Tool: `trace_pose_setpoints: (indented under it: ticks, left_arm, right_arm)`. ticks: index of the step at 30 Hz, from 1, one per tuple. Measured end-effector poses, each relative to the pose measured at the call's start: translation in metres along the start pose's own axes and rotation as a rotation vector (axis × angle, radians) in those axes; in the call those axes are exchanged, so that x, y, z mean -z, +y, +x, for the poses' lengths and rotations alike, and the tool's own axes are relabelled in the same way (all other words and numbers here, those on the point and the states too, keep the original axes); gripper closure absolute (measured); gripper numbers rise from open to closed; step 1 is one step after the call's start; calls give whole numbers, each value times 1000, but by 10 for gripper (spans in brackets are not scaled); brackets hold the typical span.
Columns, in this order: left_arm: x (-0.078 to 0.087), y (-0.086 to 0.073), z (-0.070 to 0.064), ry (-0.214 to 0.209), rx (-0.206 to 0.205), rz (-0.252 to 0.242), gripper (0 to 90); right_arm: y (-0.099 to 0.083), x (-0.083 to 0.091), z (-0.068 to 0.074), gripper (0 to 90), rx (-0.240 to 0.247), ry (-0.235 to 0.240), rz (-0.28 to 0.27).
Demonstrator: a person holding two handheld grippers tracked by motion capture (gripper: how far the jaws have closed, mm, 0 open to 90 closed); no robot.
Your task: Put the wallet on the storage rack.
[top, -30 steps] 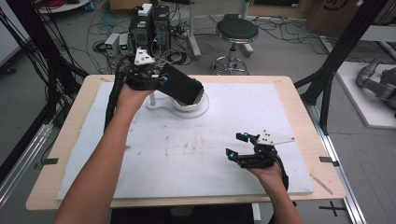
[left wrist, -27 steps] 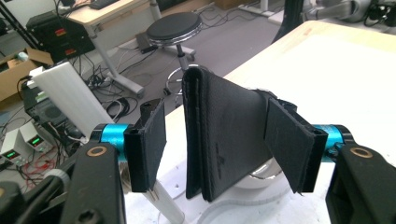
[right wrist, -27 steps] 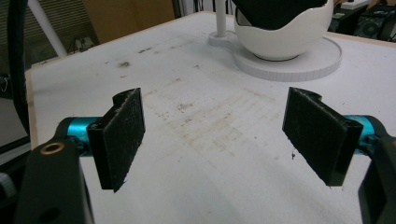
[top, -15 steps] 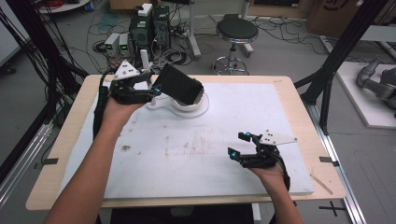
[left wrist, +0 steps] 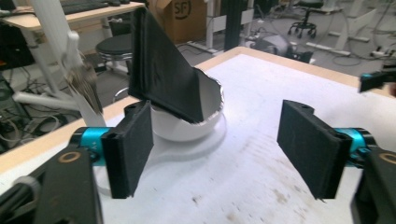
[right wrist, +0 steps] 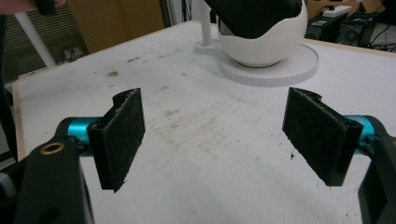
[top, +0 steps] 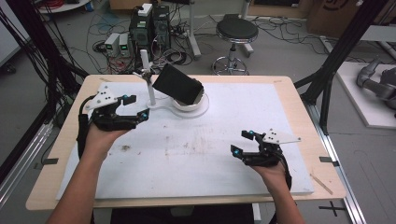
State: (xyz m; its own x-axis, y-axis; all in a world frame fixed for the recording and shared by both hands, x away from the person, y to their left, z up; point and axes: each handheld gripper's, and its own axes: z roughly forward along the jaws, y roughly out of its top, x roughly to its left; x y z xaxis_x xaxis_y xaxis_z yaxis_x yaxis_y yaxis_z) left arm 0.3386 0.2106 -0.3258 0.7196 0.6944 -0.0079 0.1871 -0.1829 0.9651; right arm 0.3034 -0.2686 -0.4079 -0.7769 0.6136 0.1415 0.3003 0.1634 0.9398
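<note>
Black pouch [top: 178, 84] leans in bowl [top: 189, 103]; left tongs [top: 136, 106] gape beside.

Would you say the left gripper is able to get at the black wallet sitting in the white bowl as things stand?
Probably yes: the left gripper is open, facing the black wallet in the white bowl, with nothing between them.

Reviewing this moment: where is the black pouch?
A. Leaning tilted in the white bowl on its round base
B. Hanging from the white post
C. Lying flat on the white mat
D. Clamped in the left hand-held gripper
A: the black pouch leans tilted in the white bowl, and the left hand-held gripper is open, apart from it.
</note>
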Motion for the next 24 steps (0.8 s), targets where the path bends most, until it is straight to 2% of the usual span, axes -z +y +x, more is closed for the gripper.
trace_pose_setpoints:
  ticks: [11, 14, 18, 20, 22, 24]
  left_arm:
    - [16, -42, -11, -51, 1, -12, 213]
    - [21, -53, -11, -60, 11, -11, 184]
    - [25, -67, -10, -51, 21, 11, 175]
    - [24, -75, -8, -57, 39, 14, 174]
    - [22, -80, -7, -57, 42, 29, 166]
    - [22, -82, -6, -68, 46, 22, 164]
  right_arm:
    - [-1, 3, -5, 214, -4, -18, -4]
    - [-2, 4, -7, 214, -8, -27, -5]
    - [-3, 8, -10, 212, -16, -47, -9]
    - [-3, 8, -11, 212, -19, -52, -6]
    - [-4, 8, -13, 211, -14, -55, -3]
    - [-4, 9, -13, 211, -15, -56, 2]
